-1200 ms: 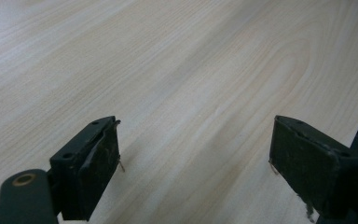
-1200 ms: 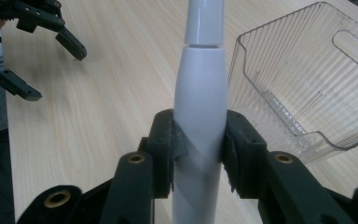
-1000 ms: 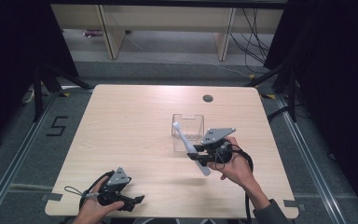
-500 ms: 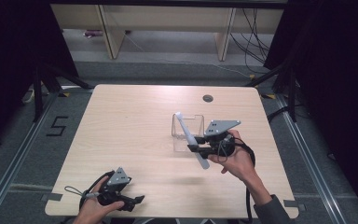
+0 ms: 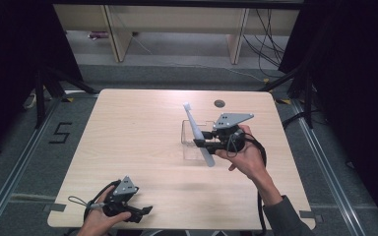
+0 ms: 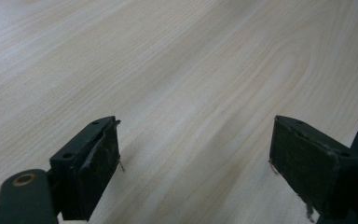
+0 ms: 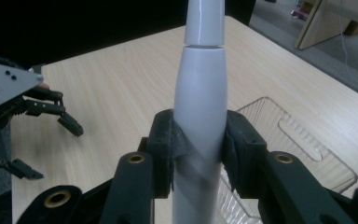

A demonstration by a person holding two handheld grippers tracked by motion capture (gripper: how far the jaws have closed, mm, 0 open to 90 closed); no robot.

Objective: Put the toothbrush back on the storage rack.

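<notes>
My right gripper [image 5: 202,139] is shut on a white electric toothbrush [image 5: 198,136], held in the air over the clear plastic tray [image 5: 191,152] at the table's middle right. The brush slants, its head [image 5: 186,106] toward the far side. In the right gripper view both jaws clamp the toothbrush [image 7: 200,107] at its thick body, and the clear tray [image 7: 303,149] lies below to the right. My left gripper [image 5: 145,210] rests at the table's near left edge, open; its jaws [image 6: 196,172] stand wide apart over bare wood.
The light wooden table [image 5: 138,128] has a small round cable hole [image 5: 219,103] near its far edge. Black stands and cables surround the table on the floor. The other gripper [image 7: 23,107] shows at the left of the right gripper view.
The right gripper has lifted the toothbrush slightly and carried it toward the far side, over the tray. The left gripper has stayed still.
</notes>
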